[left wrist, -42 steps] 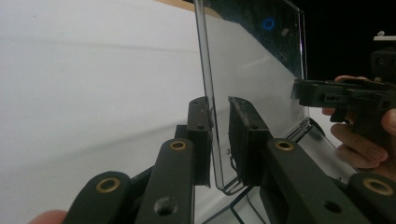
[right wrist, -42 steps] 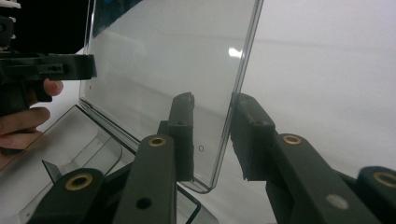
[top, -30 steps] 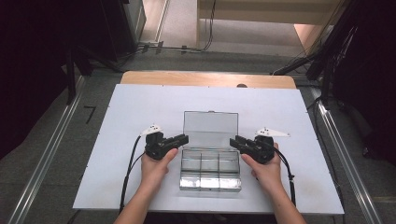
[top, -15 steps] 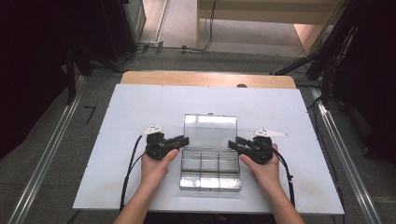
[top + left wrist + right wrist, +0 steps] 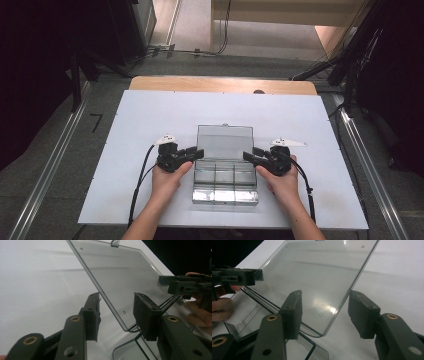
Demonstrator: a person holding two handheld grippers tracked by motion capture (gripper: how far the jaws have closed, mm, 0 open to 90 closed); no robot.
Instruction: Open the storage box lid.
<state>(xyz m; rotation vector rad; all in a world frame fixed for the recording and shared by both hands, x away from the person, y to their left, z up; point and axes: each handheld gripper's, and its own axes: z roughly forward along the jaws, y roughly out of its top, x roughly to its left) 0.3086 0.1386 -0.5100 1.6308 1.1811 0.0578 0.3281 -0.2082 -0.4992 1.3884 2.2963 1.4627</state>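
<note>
A clear plastic compartment box (image 5: 225,182) sits on the white table near the front, its transparent lid (image 5: 224,142) raised and tilted back. My left gripper (image 5: 196,152) is at the lid's left side and my right gripper (image 5: 249,155) at its right side. In the left gripper view the lid (image 5: 120,280) has its side edge running between the jaws of the left gripper (image 5: 117,312), which stand open on either side of it. In the right gripper view the right gripper (image 5: 324,312) likewise stands open, straddling the opposite edge of the lid (image 5: 319,272).
The white tabletop (image 5: 140,125) spreads around the box, with a wooden strip (image 5: 220,84) at its far edge. Metal rails (image 5: 50,165) run along both sides on the floor. Cables (image 5: 142,175) trail from each gripper toward the front edge.
The lid's far edge has shifted slightly lower in the high view and its glare has changed. Both grippers have stayed almost still at the lid's sides.
</note>
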